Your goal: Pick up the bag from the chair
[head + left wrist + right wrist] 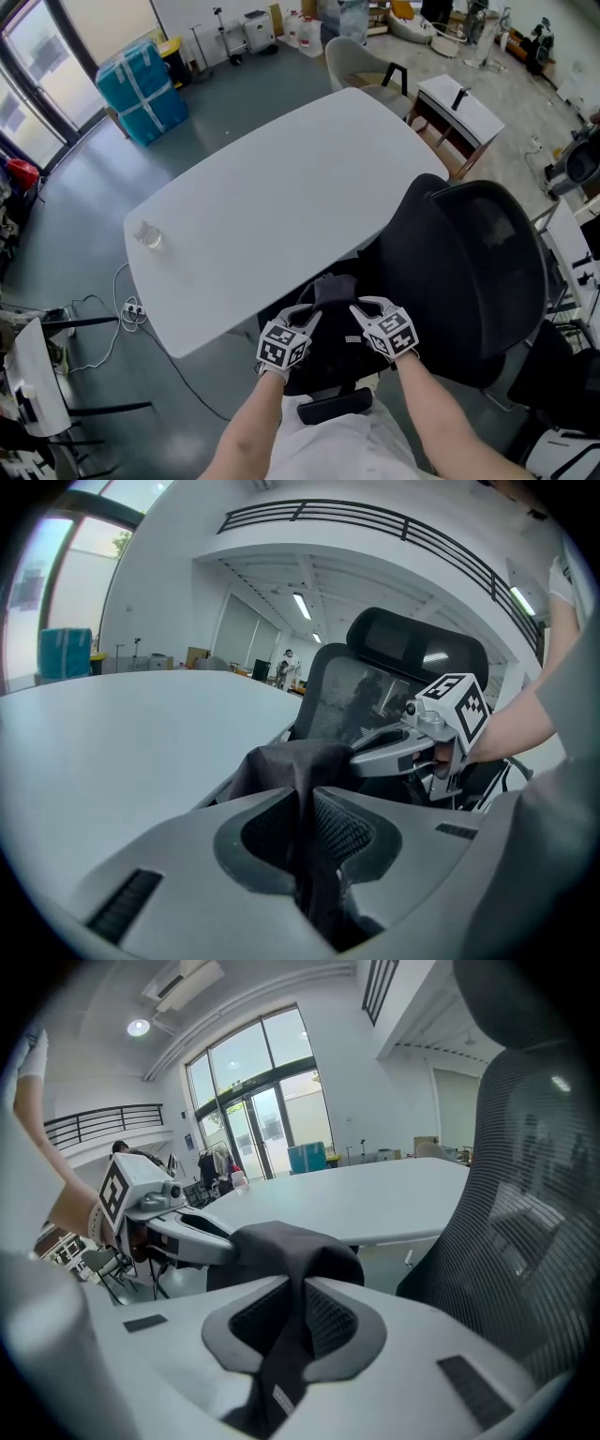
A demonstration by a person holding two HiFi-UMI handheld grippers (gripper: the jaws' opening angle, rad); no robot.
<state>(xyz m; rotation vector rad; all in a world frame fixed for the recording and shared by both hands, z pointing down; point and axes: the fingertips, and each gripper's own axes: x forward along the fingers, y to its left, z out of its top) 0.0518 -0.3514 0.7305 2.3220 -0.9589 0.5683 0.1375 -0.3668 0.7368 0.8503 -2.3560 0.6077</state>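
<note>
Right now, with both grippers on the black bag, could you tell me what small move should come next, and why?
Probably a slow, even lift of both grippers. The left gripper and right gripper are each shut on a fold of the black bag, which seems to rest on the office chair, beside the white table.

Bright even daylight from windows (pixel 258 1115); gripper views fisheye-warped, dark corners; sharp focus.

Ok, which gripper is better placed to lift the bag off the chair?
Neither beats the other: left gripper and right gripper both pinch the bag by its top fabric. Probably lift together.
</note>
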